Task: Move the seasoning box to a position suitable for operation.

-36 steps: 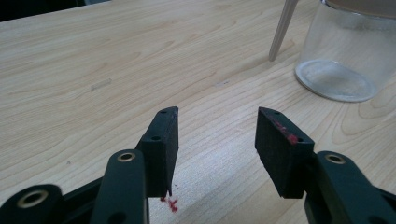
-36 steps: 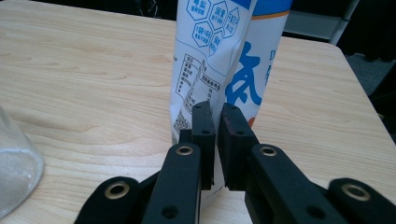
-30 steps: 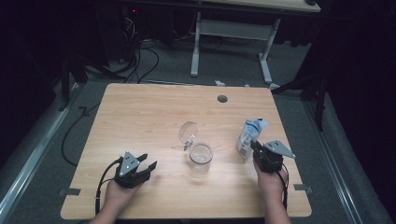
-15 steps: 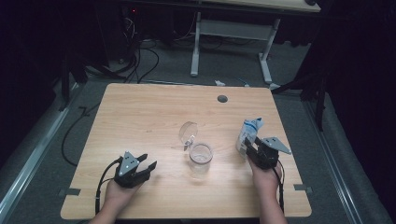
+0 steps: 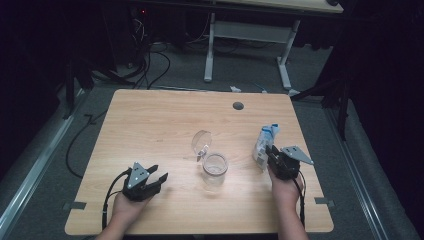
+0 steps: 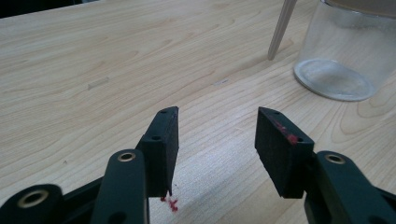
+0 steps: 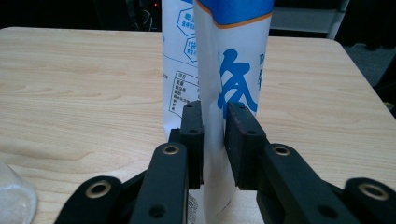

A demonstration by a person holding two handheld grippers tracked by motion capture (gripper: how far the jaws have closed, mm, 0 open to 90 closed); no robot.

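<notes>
My left gripper (image 5: 156, 181) rests near the table's (image 5: 150, 115) front edge, jaws apart on nothing, bare wood ahead. At centre stands a glass jar (image 5: 215, 167); I cannot tell its contents. Its lid (image 5: 201, 142) is tipped up just behind. My right gripper (image 7: 214, 140), jaws just closing, pinches the upright white-and-blue pouch (image 7: 219, 60) near the right edge, well apart from the jar.

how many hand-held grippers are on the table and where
2. The left hand-held gripper rests near the table's front left, jaws apart. The right hand-held gripper is at the right, jaws closed on the white and blue pouch.
</notes>
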